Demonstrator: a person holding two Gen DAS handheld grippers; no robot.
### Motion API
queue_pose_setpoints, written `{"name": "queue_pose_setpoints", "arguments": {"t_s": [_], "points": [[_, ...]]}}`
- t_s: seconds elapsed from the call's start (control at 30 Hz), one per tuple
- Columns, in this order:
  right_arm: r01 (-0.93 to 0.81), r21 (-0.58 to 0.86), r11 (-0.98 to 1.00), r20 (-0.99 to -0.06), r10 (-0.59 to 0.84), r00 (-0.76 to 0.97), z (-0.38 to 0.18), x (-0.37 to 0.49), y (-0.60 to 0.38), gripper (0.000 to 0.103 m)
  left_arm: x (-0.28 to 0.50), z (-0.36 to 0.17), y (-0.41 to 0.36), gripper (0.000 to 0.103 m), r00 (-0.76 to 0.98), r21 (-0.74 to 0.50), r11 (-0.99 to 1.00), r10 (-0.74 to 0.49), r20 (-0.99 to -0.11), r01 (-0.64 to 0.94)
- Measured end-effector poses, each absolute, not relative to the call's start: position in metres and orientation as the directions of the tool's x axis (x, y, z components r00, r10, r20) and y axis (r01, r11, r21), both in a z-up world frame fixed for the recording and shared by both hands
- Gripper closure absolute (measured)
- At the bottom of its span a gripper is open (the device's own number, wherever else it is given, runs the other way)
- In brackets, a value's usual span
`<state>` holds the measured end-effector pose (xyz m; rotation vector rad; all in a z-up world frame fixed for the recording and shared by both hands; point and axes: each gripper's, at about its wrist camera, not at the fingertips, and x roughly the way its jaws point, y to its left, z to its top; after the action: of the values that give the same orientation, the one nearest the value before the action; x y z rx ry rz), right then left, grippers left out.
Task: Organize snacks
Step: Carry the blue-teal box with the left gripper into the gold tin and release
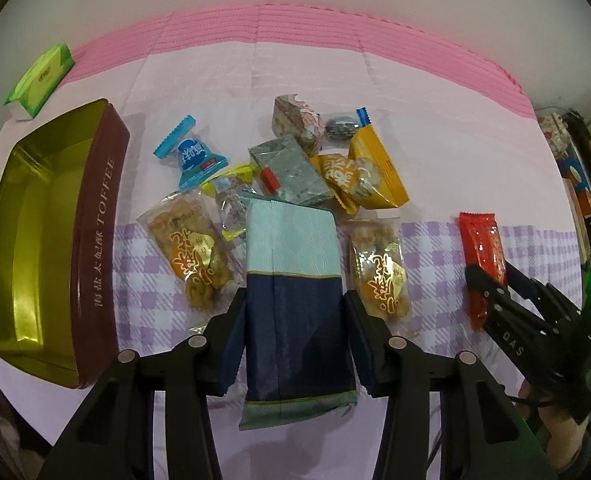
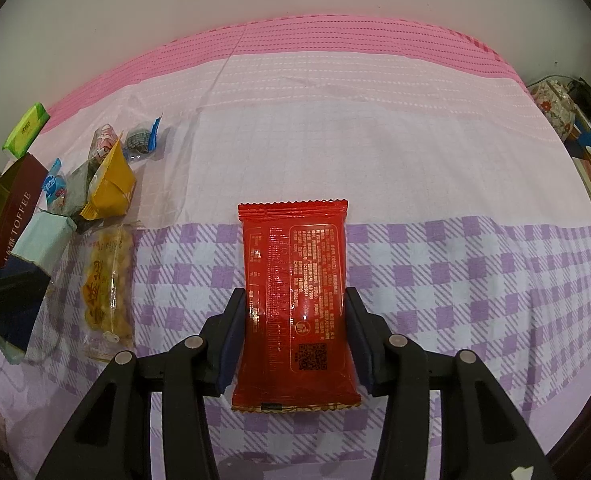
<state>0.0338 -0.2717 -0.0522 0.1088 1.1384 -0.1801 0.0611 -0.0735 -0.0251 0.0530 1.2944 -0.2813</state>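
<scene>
Dim, pink-tinted, fisheye-warped edges

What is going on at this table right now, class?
A person is sorting snacks with a hand-held claw in each hand. The left claw is shut on a blue and teal packet, over the snack pile. The right claw grips a red packet above the checked tablecloth. The open toffee tin sits to the left with nothing visible inside, so both packets are yet to be put away.
</scene>
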Motion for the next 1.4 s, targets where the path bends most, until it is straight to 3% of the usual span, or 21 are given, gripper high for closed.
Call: {"name": "queue_pose_setpoints", "arguments": {"t_s": [0.63, 1.03, 1.4], "points": [[0.197, -0.016, 0.980, -0.909, -0.096, 0.405, -0.053, 0.033, -0.268, 0.056, 0.070, 0.008, -0.047, 0.056, 0.317, -0.094, 0.967, -0.167, -0.934, 0.235], [0.200, -0.022, 0.979, -0.912, -0.101, 0.397, -0.053, 0.034, -0.268, 0.056, 0.089, 0.027, 0.042, 0.056, 0.410, 0.017, 0.986, -0.053, -0.910, 0.167], [0.201, -0.050, 0.978, -0.921, -0.123, 0.371, -0.055, 0.039, -0.263, 0.054, 0.099, -0.011, 0.118, 0.056, 0.377, 0.128, 0.982, 0.067, -0.924, 0.137]]}}
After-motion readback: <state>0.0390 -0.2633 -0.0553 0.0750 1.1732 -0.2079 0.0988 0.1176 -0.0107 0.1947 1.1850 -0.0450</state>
